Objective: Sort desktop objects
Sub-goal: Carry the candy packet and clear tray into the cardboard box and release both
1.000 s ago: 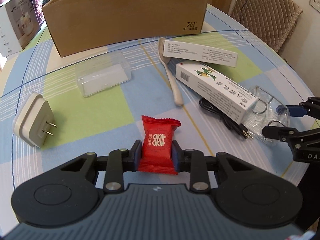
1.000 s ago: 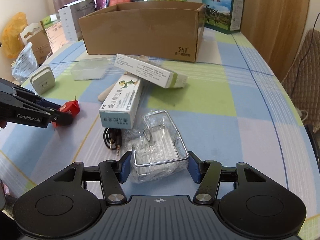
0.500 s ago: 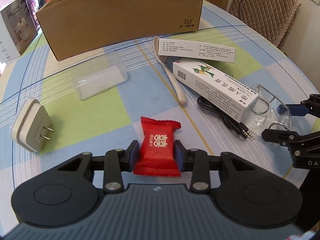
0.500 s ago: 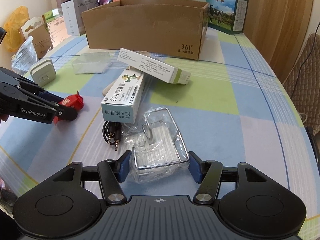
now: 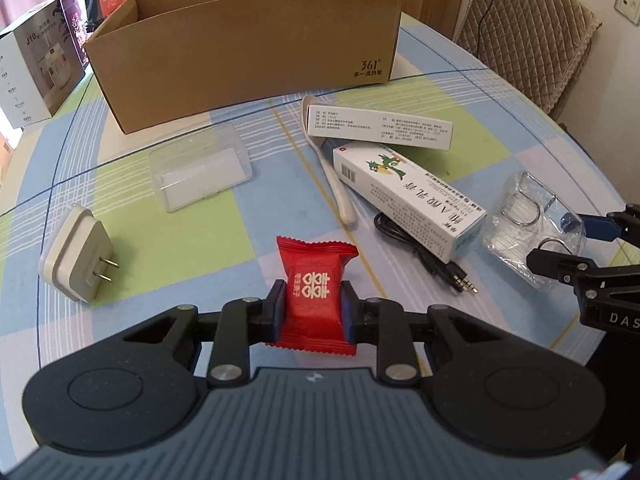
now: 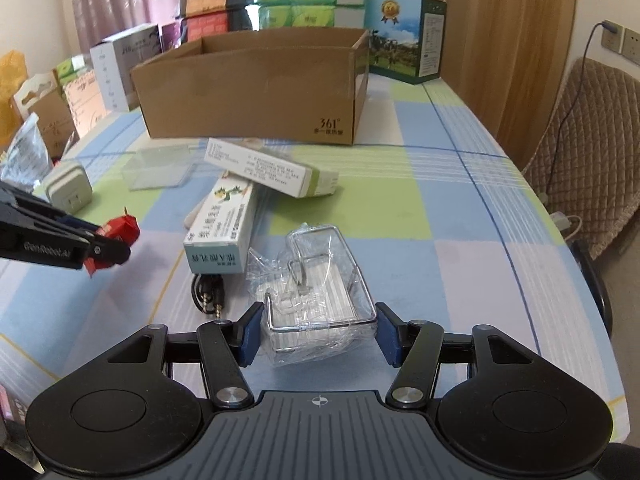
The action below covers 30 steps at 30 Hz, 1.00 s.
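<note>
Lifted candy (image 5: 313,289) in left tool (image 5: 313,312), seemingly clearing table (image 5: 132,216).

From my left wrist camera I see a red candy packet (image 5: 313,289) with a white double-happiness symbol, pinched by black gripper fingers (image 5: 276,312). The tablecloth (image 5: 192,216) is checked in light blue, lime green, white and pale lilac, with thin dark blue lines. The cardboard box (image 5: 248,52) is plain brown with a dark "361°" print. The charger plug (image 5: 76,252) is off-white with a grey band. On my right wrist camera, the finger pads (image 6: 249,336) are dark blue, and the wire rack (image 6: 320,292) is shiny silver under clear wrap.
</note>
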### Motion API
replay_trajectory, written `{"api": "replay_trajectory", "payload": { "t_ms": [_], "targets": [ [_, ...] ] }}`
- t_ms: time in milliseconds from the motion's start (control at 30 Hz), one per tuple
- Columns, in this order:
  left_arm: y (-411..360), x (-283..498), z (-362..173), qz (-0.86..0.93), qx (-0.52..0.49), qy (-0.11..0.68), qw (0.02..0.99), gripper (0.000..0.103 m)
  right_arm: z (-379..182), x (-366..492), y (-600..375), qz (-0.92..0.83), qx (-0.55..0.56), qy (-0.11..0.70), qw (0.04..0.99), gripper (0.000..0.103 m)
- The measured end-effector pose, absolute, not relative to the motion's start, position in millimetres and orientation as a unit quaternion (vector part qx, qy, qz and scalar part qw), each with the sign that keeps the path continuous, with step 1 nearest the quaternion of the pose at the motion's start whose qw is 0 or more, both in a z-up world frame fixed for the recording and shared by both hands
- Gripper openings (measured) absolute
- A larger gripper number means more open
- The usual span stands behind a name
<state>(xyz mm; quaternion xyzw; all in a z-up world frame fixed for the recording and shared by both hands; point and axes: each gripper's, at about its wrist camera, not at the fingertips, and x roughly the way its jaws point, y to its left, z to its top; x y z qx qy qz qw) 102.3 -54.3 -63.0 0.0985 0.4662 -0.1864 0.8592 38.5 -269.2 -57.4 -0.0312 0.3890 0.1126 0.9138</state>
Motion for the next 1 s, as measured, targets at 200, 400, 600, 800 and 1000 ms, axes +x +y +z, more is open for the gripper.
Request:
{"api": "replay_trajectory", "payload": {
  "t_ms": [200, 400, 600, 800, 1000],
  "targets": [
    [-56.2, 104.5, -42.8, -0.186, 0.077, 0.452, 0.869, 0.022, -35.1, 33.9, -266.6, 0.107, -0.033, 0.365, 0.924, 0.054],
    [-67.6, 109.9, -23.7, -0.184, 0.067, 0.441, 0.876, 0.022, -12.4, 41.5, -270.2, 0.098, -0.031, 0.351, 0.931, 0.054],
    [-74.6, 113.8, -14.9, -0.186, 0.058, 0.438, 0.878, 0.022, -1.8, 56.6, -273.4, 0.096, -0.030, 0.351, 0.931, 0.054],
    [-72.9, 117.7, -7.4, -0.179, 0.045, 0.432, 0.883, 0.022, 9.6, 69.2, -266.7, 0.100, -0.009, 0.351, 0.931, 0.054],
    [-61.0, 118.0, -1.8, -0.168, 0.036, 0.424, 0.889, 0.022, 9.7, 78.4, -256.0, 0.107, -0.016, 0.350, 0.931, 0.054]
  ]
}}
